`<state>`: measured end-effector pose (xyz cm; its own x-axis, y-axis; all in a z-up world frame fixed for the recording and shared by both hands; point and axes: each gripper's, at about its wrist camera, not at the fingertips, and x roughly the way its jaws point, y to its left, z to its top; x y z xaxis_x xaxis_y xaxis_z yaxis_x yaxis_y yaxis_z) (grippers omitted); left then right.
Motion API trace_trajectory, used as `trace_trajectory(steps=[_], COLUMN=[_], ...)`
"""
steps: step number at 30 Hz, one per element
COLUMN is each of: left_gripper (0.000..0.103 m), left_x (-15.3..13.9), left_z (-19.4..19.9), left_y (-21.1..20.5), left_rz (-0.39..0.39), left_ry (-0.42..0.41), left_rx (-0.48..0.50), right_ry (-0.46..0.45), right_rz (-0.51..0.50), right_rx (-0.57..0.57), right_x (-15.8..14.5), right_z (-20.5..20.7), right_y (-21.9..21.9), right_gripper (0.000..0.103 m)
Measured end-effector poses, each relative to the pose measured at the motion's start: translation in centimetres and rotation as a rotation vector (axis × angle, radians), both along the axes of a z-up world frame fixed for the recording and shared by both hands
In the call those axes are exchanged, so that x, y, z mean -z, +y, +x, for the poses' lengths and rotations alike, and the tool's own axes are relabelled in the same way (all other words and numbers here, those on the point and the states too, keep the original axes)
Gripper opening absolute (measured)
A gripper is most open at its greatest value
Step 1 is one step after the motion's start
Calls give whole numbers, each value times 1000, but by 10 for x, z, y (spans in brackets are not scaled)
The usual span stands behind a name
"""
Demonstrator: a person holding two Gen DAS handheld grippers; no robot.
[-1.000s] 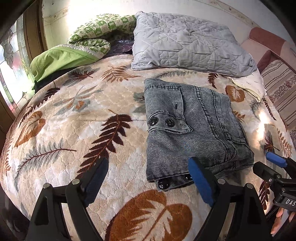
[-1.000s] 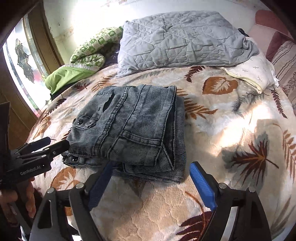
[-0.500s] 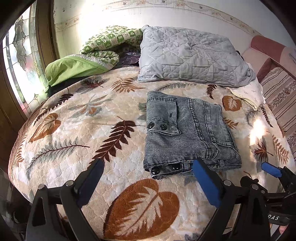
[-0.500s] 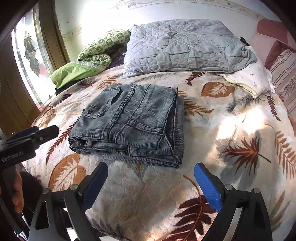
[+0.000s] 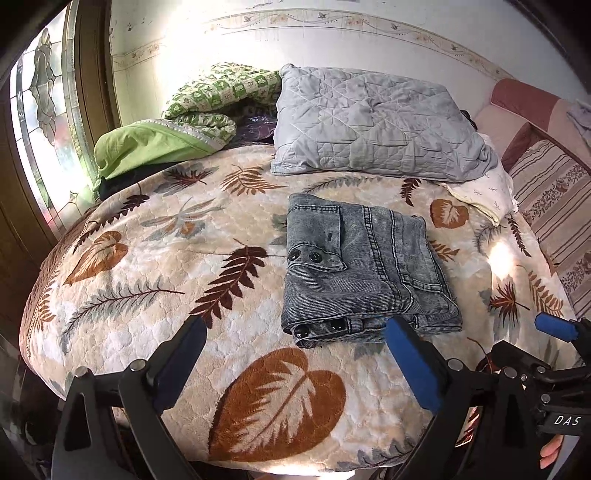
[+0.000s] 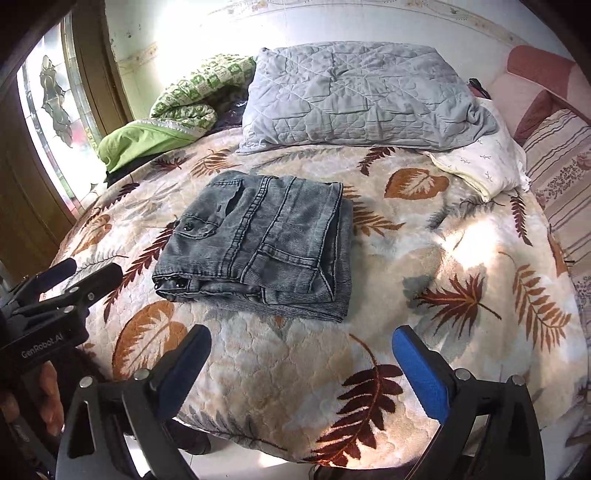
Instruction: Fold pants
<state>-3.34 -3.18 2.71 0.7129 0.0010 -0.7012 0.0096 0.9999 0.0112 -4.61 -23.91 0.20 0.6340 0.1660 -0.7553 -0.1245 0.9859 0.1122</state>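
Both grippers have backed up and off the bed since a second ago, so the folding looks basically done to me. Left gripper [image 5: 291, 363] has just been opening its jaws, nothing between them, tilted down over the leaf-print blanket [image 5: 155, 258]. The pants [image 5: 364, 266] sit in 1 compact stack mid-bed, just below the grey pillow [image 5: 373, 125]. Right gripper [image 6: 301, 363] likewise spread wide and empty, angled down, near the bed's edge.

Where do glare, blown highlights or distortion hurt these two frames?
Left wrist view: wall washed out, sun patch on blanket, fisheye bowing the bed. Right wrist view: blown wall and window, bright patch on blanket; jeans sharp.
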Motion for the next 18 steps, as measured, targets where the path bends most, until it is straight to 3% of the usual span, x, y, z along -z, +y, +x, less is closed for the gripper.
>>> trace_trajectory(steps=[18], left_gripper=[99], left_x=[-10], left_z=[-18], left_y=[11], left_rz=[-12], left_ry=[16], left_rx=[-16], right_ry=[7], right_rz=[-19], right_rx=[-10], right_x=[-2], right_z=[1], right_y=[19], right_gripper=[100])
